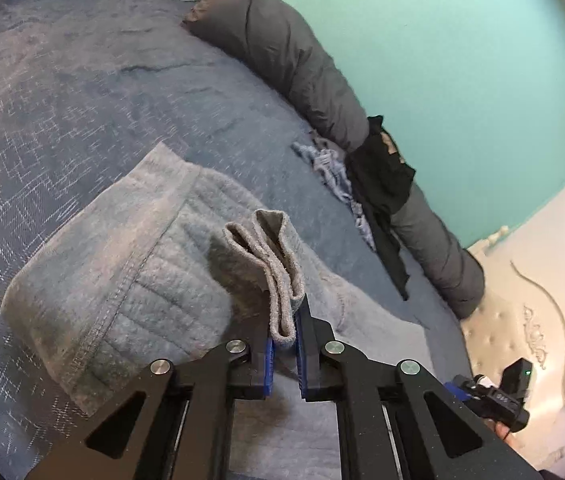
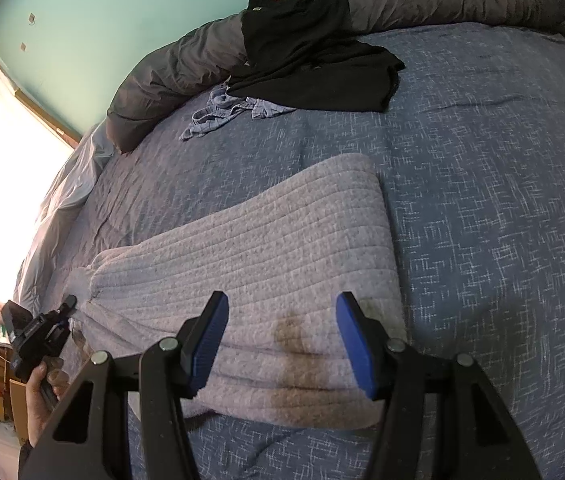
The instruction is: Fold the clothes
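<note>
Pinching folded cuff of grey quilted sweatshirt point(image 1: 130, 280), left gripper point(image 1: 284, 316) clamps fabric between blue pads. Sweatshirt lies flat on blue bedspread point(image 2: 482, 200). Right gripper point(image 2: 282, 312) hovers over sweatshirt, jaws apart, apparently not touching.

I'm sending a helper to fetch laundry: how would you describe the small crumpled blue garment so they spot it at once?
On the blue bedspread, look to the far edge where the rolled grey duvet lies. The small crumpled blue garment sits there, partly under the black garment; it alone is pale, patterned and bunched.
</note>
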Tool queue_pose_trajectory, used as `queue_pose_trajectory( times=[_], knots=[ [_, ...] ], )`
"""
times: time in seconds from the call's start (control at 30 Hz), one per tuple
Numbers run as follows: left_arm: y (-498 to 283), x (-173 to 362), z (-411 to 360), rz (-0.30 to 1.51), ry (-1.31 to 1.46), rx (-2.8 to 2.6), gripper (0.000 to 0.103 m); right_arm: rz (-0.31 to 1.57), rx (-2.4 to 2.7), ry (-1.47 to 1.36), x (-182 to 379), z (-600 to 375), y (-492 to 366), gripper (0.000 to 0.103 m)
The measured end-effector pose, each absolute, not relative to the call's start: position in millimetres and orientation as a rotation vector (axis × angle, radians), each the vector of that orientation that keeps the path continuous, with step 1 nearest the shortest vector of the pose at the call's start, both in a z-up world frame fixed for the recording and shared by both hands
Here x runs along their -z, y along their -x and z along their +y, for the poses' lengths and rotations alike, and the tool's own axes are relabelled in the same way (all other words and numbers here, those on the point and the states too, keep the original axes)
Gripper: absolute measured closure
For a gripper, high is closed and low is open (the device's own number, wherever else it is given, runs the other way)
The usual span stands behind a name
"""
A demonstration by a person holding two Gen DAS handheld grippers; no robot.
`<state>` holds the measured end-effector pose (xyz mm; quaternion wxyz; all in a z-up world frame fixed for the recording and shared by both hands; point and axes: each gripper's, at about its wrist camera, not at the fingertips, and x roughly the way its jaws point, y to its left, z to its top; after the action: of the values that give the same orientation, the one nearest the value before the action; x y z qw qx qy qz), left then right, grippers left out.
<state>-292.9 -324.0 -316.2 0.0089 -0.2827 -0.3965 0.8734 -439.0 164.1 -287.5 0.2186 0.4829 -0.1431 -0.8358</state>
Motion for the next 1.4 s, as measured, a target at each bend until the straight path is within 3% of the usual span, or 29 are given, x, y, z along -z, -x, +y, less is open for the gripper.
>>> queue_pose_trajectory(
  times=[0.27, 0.37, 0.53, 0.63, 0.67, 0.73, 1.0, 1.03, 1.07, 1.1, 1.17, 1.23, 1.4],
  knots=[
    [279, 293, -331, -1.191, 0.818, -2.846, 0.095, -0.449, 2.309, -1.383, 295, 172, 445, 0.045],
    [283, 314, -339, -1.243, 0.925, -2.838, 0.094, -0.496, 2.313, -1.435, 306, 179, 448, 0.031],
    [281, 323, -347, -1.301, 0.978, -2.812, 0.089, -0.465, 2.347, -1.507, 321, 184, 455, 0.028],
    [275, 311, -347, -1.247, 0.997, -2.873, 0.078, -0.562, 2.26, -1.543, 336, 186, 465, 0.023],
    [272, 307, -348, -1.239, 0.998, -2.892, 0.065, -0.574, 2.244, -1.557, 340, 186, 467, 0.023],
    [263, 303, -356, -1.262, 0.991, -2.919, 0.049, -0.577, 2.231, -1.562, 346, 183, 470, 0.023],
    [251, 326, -375, -1.338, 1.071, -2.897, 0.049, -0.561, 2.174, -1.536, 355, 162, 465, 0.022],
    [251, 330, -376, -1.348, 1.076, -2.887, 0.049, -0.55, 2.176, -1.531, 354, 161, 465, 0.028],
    [251, 334, -378, -1.357, 1.081, -2.879, 0.049, -0.54, 2.177, -1.526, 353, 159, 465, 0.041],
    [251, 338, -380, -1.385, 1.077, -2.861, 0.049, -0.528, 2.179, -1.519, 352, 158, 464, 0.045],
    [251, 343, -384, -1.429, 1.069, -2.847, 0.049, -0.5, 2.184, -1.499, 348, 155, 460, 0.065],
    [249, 343, -386, -1.451, 1.065, -2.864, 0.049, -0.473, 2.19, -1.479, 344, 152, 457, 0.077],
    [237, 340, -390, -1.467, 1.113, -2.927, 0.049, -0.447, 2.209, -1.426, 335, 148, 451, 0.082]
  ],
)
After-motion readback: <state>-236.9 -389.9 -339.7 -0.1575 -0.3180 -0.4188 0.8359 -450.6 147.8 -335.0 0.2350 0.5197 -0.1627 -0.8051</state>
